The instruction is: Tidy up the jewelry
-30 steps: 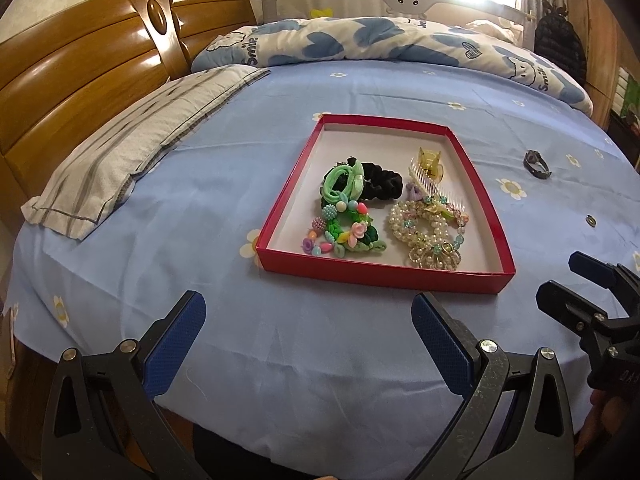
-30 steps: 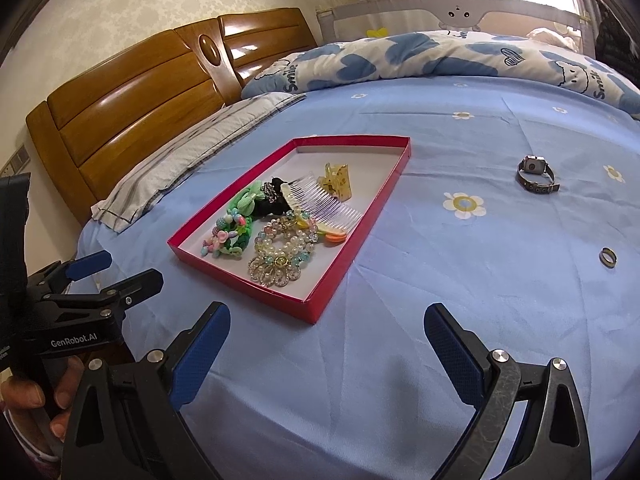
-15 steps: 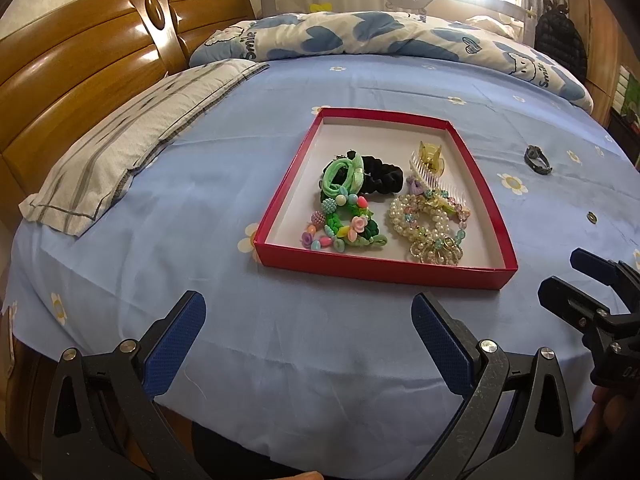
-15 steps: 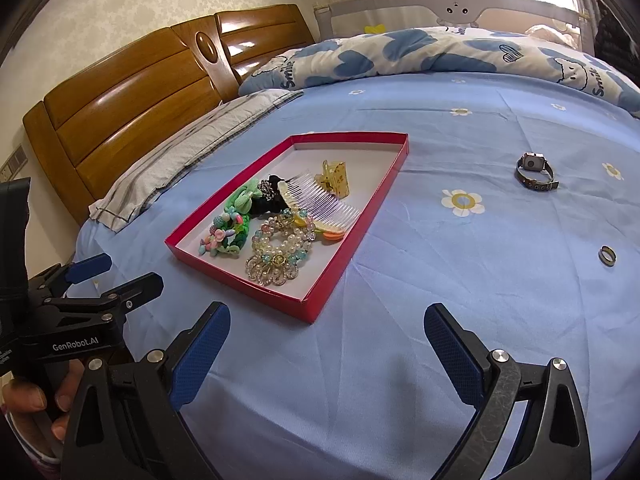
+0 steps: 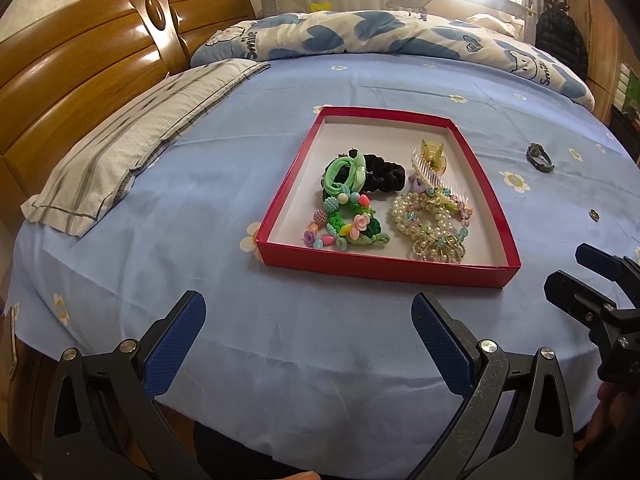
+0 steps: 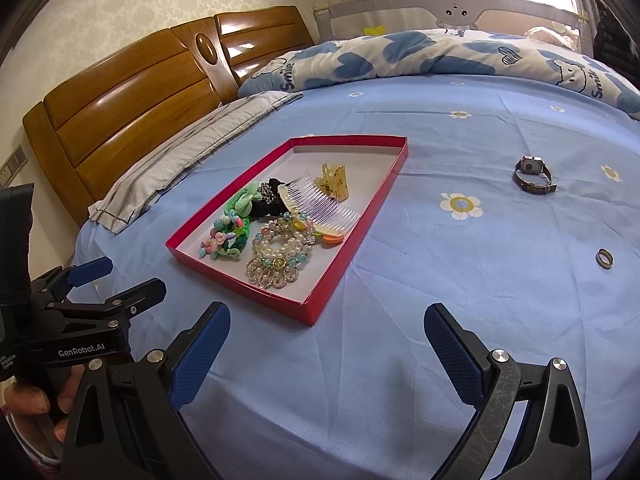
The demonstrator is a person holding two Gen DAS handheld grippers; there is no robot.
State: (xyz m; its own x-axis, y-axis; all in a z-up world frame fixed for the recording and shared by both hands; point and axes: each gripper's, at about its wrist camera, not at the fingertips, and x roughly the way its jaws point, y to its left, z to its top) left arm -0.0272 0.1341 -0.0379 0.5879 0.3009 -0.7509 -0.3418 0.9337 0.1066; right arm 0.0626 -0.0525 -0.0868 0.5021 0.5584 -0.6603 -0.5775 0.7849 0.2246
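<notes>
Jewelry lies mostly inside the red box (image 6: 362,226), but the small ring (image 6: 604,258) right of it could slip from wide-open, empty right gripper (image 6: 328,354) and left gripper (image 5: 308,344).

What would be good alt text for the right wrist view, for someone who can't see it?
A red tray of hair ties, a comb and beaded bracelets sits on a blue bedsheet, with a wristwatch and a ring lying loose to its right. The open right tool frames the foreground; the left tool shows at left.

The black scrunchie (image 6: 267,200) lies mostly hidden under the comb (image 6: 320,202); the ring's (image 5: 593,215) details are too small to tell.
</notes>
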